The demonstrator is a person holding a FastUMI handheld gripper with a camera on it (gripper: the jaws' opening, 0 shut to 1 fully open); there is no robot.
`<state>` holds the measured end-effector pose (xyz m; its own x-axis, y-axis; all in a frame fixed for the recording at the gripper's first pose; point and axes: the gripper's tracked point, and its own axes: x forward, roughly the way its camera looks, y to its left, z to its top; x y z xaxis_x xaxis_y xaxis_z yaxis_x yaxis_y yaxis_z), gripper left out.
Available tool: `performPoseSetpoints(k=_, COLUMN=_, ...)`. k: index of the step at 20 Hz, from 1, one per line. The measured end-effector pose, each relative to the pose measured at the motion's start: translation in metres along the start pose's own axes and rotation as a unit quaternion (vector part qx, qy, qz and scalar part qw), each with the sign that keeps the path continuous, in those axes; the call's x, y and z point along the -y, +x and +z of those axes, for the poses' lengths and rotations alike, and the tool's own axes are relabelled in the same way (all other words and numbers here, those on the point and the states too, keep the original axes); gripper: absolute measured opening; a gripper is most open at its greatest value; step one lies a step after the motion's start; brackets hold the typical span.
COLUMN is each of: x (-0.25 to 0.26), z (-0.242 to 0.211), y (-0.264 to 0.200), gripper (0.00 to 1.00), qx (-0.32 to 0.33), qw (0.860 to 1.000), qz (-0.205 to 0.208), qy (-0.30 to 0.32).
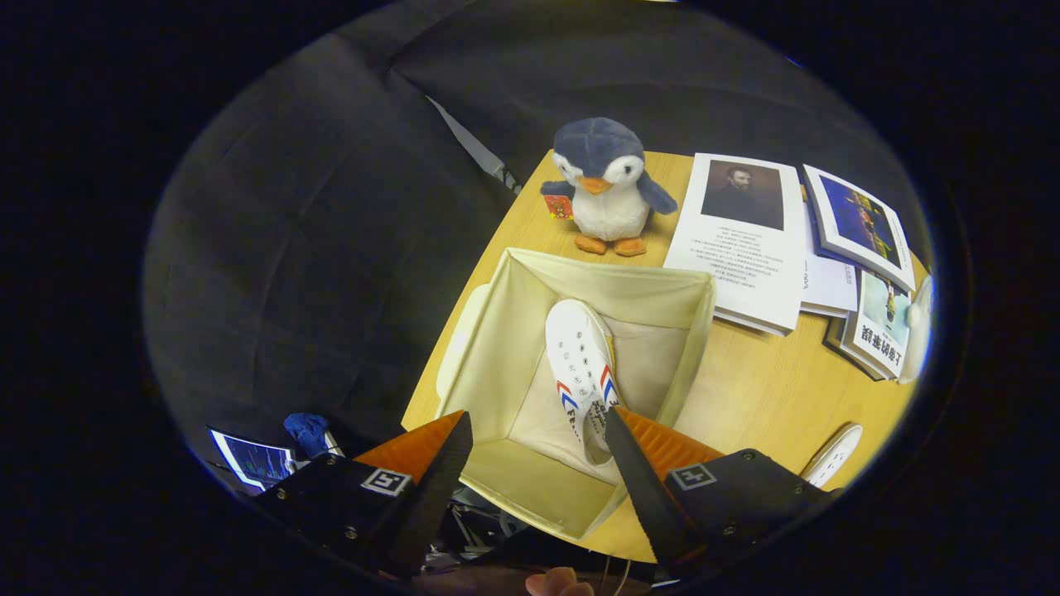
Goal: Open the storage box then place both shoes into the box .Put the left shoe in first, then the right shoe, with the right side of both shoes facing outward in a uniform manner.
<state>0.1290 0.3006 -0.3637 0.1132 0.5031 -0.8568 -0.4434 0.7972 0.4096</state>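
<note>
the storage box [530, 298] stands open on the wooden table [770, 389], its cream fabric walls upright and its mouth clear, so the opening step looks done. one white shoe [582, 377] with red and blue stripes already lies inside on the box floor, toe pointing toward the far wall, closer to the right-hand wall than to the left; by the task order this should be the left shoe, though which foot it is cannot be told from here. the gripper [538, 463] hovers above the near edge of the box with its fingers spread wide and nothing between them; the shoe's heel end sits just beside the right finger without being pinched. the second shoe [832, 454] rests on the table to the right of the box, well apart from it, so it is yet to be picked up and placed. beyond the box stand a plush penguin [606, 186] and some books [828, 248], clear of the work. roughly half the placing seems complete.
</note>
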Motion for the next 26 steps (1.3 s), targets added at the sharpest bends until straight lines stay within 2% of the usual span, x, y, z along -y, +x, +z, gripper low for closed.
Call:
performPoseSetpoints(k=11, x=0.052, z=-0.024, y=-0.078, gripper=0.98, qx=0.038, qw=0.999, qz=-0.012, qy=0.024)
performPoseSetpoints(k=26, x=0.18, z=-0.096, y=-0.138, gripper=0.97, qx=0.066, qw=0.985, qz=-0.057, qy=0.147)
